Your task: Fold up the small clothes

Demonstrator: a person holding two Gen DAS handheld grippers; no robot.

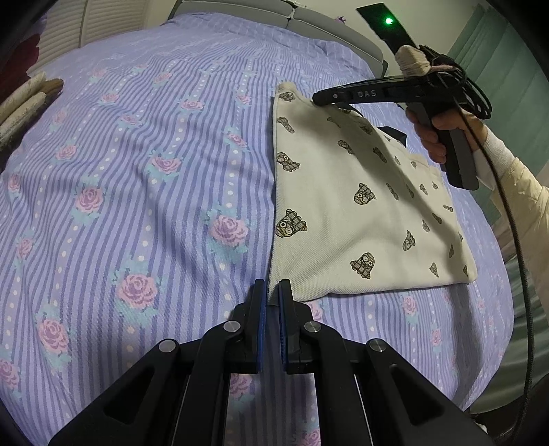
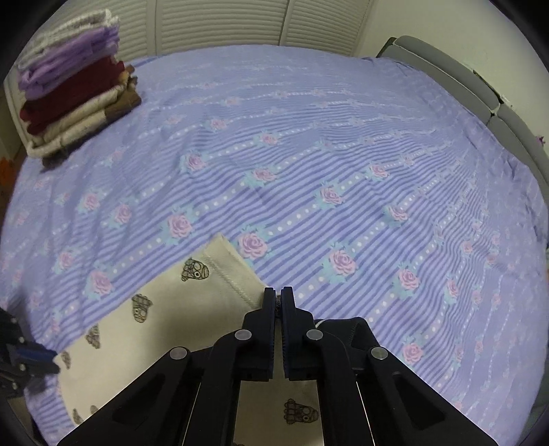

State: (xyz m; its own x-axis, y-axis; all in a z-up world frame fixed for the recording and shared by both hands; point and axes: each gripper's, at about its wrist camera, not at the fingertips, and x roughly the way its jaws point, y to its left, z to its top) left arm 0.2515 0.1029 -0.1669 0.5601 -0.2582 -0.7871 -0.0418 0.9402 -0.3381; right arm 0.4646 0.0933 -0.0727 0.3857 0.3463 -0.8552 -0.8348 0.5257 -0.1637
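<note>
A cream garment (image 1: 343, 212) printed with small dark figures lies flat on the purple floral bedsheet (image 1: 137, 171), at the right of the left wrist view. My left gripper (image 1: 272, 291) is shut on its near left corner, with cloth pinched between the blue pads. My right gripper (image 1: 314, 99), held by a hand (image 1: 435, 137), pinches the garment's far edge. In the right wrist view, the right gripper (image 2: 278, 295) is shut on the hemmed corner of the garment (image 2: 164, 308). The left gripper (image 2: 34, 356) shows at the left edge, at the opposite corner.
A stack of folded clothes (image 2: 68, 85) sits at the bed's far corner, before louvred doors (image 2: 240, 20). A grey headboard (image 2: 463, 79) bounds one side. A black cable (image 1: 514, 247) hangs from the right gripper's handle. Bedsheet (image 2: 308, 154) stretches beyond the garment.
</note>
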